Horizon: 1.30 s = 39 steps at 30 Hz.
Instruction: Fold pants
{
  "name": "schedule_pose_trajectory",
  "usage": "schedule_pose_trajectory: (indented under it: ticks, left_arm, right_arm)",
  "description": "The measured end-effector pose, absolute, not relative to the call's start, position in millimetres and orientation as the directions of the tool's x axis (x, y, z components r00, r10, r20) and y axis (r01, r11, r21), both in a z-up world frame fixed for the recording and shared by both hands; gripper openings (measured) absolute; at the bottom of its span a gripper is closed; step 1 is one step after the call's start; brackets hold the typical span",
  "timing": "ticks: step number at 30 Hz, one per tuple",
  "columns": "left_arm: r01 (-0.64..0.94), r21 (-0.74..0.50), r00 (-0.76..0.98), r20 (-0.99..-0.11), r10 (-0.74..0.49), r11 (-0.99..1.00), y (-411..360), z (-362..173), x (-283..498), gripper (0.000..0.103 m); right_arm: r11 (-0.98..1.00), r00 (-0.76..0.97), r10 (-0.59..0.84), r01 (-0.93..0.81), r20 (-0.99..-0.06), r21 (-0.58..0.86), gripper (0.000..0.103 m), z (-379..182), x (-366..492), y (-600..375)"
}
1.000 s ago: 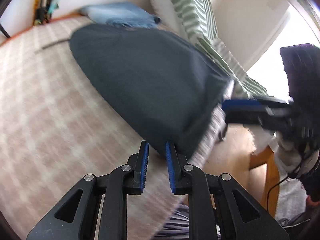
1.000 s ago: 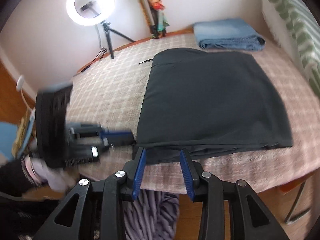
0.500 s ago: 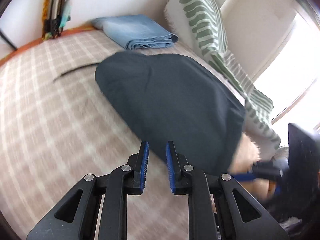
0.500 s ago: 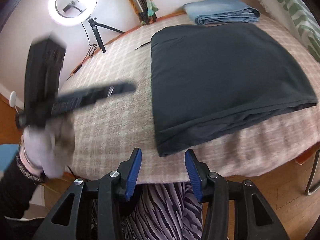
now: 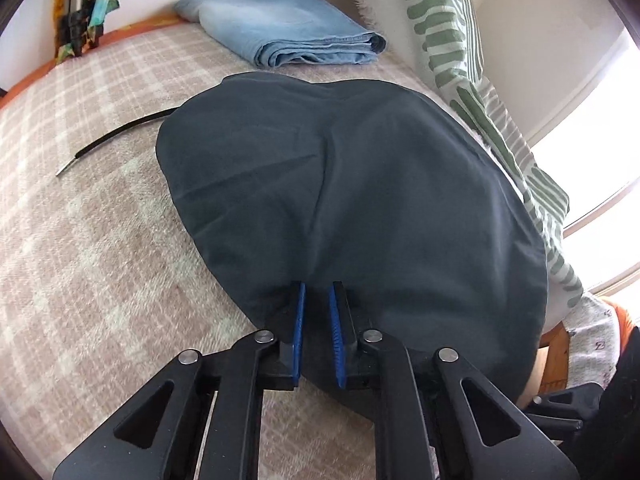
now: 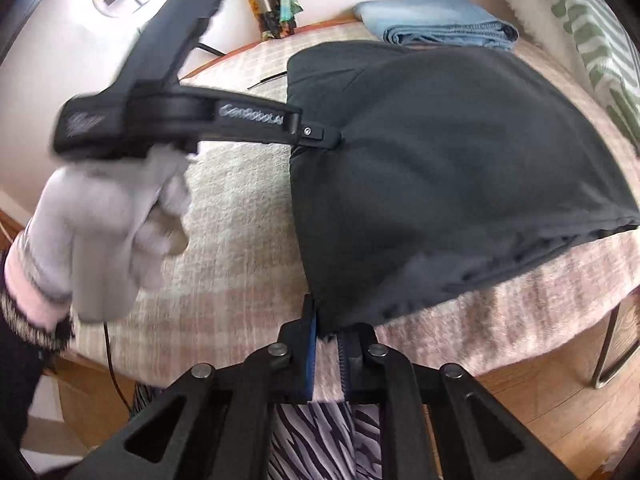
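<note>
Left wrist view: the left tongs (image 5: 318, 300) are pinched on the near-left edge of the dark pants (image 5: 360, 184), their jaws having just closed a little further, with cloth bunched between the blue pads (image 5: 301, 320). The pants lie partly folded on a checked blanket (image 5: 88, 200) that covers the tabletop. A folded blue garment (image 5: 288, 28) sits beyond them, and a green-striped cushion (image 5: 460, 40) stands along the right. A thin black cord (image 5: 112, 136) lies on the blanket, apart from the pants. Right wrist view: the right tongs (image 6: 328, 332) are clamped on the near corner of the pants (image 6: 440, 168) at the blanket's front edge, jaws just closed, with fabric caught between them. The left tongs (image 6: 320, 136), held by a gloved hand (image 6: 108, 216), bite the pants' left edge further back. The image is motion-blurred here. Judged step: both grips on the left side look set, ready to start a fold. The next move likely calls for lifting both holds together and carrying that edge across to the right side, keeping the layers aligned and the cloth taut enough not to sag or slip.
</note>
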<state>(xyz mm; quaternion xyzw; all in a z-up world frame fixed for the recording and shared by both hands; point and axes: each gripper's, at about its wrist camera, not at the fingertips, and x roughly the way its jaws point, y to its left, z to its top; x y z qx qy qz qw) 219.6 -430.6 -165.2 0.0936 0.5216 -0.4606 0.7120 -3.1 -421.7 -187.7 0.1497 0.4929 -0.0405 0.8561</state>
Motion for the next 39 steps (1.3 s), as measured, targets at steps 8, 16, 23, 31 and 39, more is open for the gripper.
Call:
schedule_pose_trajectory:
  ticks: [8,16,23,31,39]
  left_arm:
    - [0.738,-0.392,0.017,-0.804,-0.595,0.550,-426,-170,228,0.004]
    - [0.802,-0.345,0.094,-0.734,-0.672,0.488,-398,-137,177,0.005]
    - [0.872,-0.287,0.067,-0.733,-0.677,0.397,-408,-142,106,0.005]
    - [0.880,-0.282,0.037,-0.761,-0.647,0.383,-406,-152,88,0.011]
    - [0.639,-0.534,0.046,-0.692,-0.720,0.554,-366,-133,174,0.049]
  right_arm:
    - [0.946,0.499,0.093,0.226,-0.862,0.233,0.000,-183,-41,-440]
    - [0.966,0.650,0.052,0.160,-0.758,0.203,0.033,-127,-56,-448]
    - [0.954,0.686,0.015,0.209,-0.727,0.216,0.041,-112,-24,-519]
    - [0.968,0.597,0.027,0.186,-0.802,0.171,0.043,-142,27,-591]
    - [0.955,0.579,0.104,0.169,-0.809,0.244,0.084,-148,60,-659]
